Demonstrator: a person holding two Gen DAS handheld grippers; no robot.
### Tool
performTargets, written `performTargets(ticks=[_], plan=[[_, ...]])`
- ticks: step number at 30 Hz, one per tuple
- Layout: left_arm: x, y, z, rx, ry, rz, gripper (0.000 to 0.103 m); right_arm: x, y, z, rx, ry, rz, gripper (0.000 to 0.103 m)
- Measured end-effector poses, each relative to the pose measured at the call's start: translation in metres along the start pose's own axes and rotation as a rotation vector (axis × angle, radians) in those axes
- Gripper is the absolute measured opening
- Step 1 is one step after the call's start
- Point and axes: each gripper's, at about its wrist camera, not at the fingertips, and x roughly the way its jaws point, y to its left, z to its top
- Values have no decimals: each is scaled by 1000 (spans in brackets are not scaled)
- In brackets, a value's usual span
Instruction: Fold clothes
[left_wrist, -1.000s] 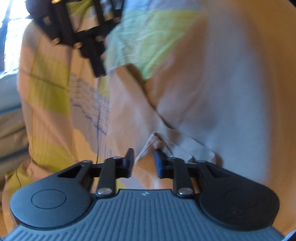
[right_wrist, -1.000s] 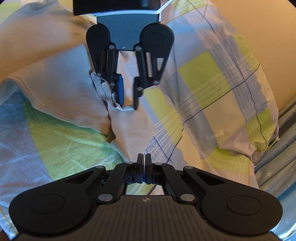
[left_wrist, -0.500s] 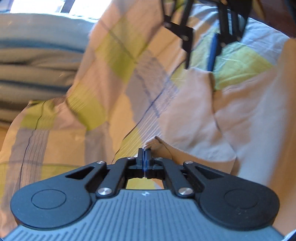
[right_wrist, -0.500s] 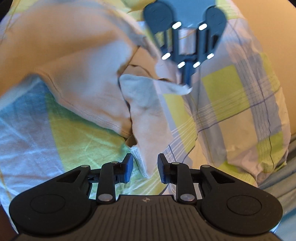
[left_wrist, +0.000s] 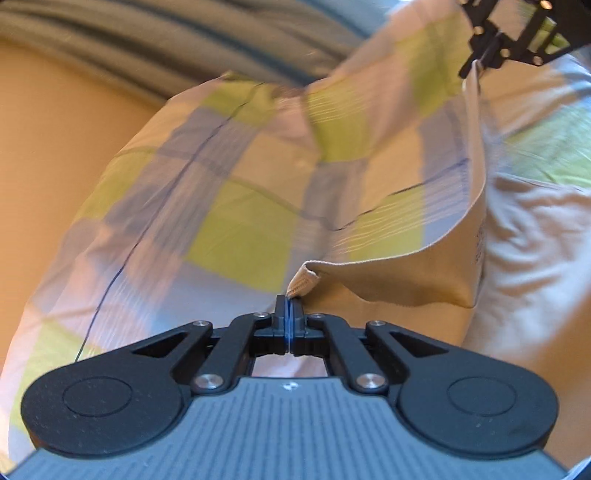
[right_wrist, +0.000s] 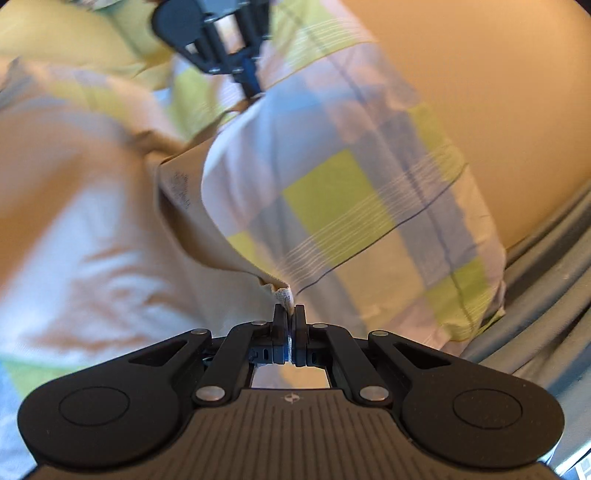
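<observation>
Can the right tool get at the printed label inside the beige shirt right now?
Probably not: the right tool is shut on the beige shirt hem, and the label sits further up the stretched edge.

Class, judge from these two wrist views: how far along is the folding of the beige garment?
Done: both claws have their grip. The left claw is shut on a hem corner of the beige garment, and the right claw is shut on another corner. In hand: the edge stretched between them, above the checked bedding. Left: no fold is visible yet, so the folding itself remains.
</observation>
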Motion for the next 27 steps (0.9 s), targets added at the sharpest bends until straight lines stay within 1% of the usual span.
performTargets(ticks=[1, 3, 5, 6, 7, 8, 9, 10, 11, 12, 13, 16, 18, 20, 22, 24, 27], plan=[[7, 9, -2, -30, 14, 26, 0, 8, -10, 7, 24, -7, -11, 0], [22, 26, -6, -88, 43, 79, 0, 39, -23, 11, 47, -14, -43, 0], [49, 39, -11, -133, 84, 138, 0, 85, -37, 1, 93, 7, -54, 0], [67, 45, -14, -181, 108, 160, 0, 111, -46, 18, 120, 31, -52, 0], [83, 51, -18, -231, 137, 172, 2, 138, -51, 29, 141, 73, -52, 6], [103, 54, -27, -292, 187, 182, 6, 165, -54, 36, 157, 131, -38, 19], [121, 57, -37, -351, 235, 190, 8, 188, -54, 35, 186, 195, -26, 41], [126, 55, -47, -404, 250, 169, 8, 204, -52, 28, 239, 251, -2, 43], [130, 54, -57, -456, 266, 148, 8, 207, -51, 22, 316, 264, 35, 43], [134, 51, -67, -504, 280, 126, 8, 203, -50, 16, 388, 256, 67, 43], [128, 44, -76, -511, 284, 106, 10, 196, -46, 10, 437, 251, 89, 43], [103, 27, -102, -521, 308, 37, 14, 171, -30, -5, 466, 285, 135, 43], [76, 25, -121, -589, 330, -17, 16, 146, -24, -18, 519, 309, 171, 43], [44, 25, -138, -672, 345, -82, 16, 112, -20, -28, 588, 317, 200, 43], [12, 21, -151, -717, 382, -140, 18, 80, -21, -31, 676, 318, 232, 44], [-22, 13, -161, -758, 397, -206, 19, 44, -16, -32, 744, 318, 263, 44], [-64, 1, -175, -838, 416, -315, 21, -8, -11, -32, 874, 293, 317, 44]])
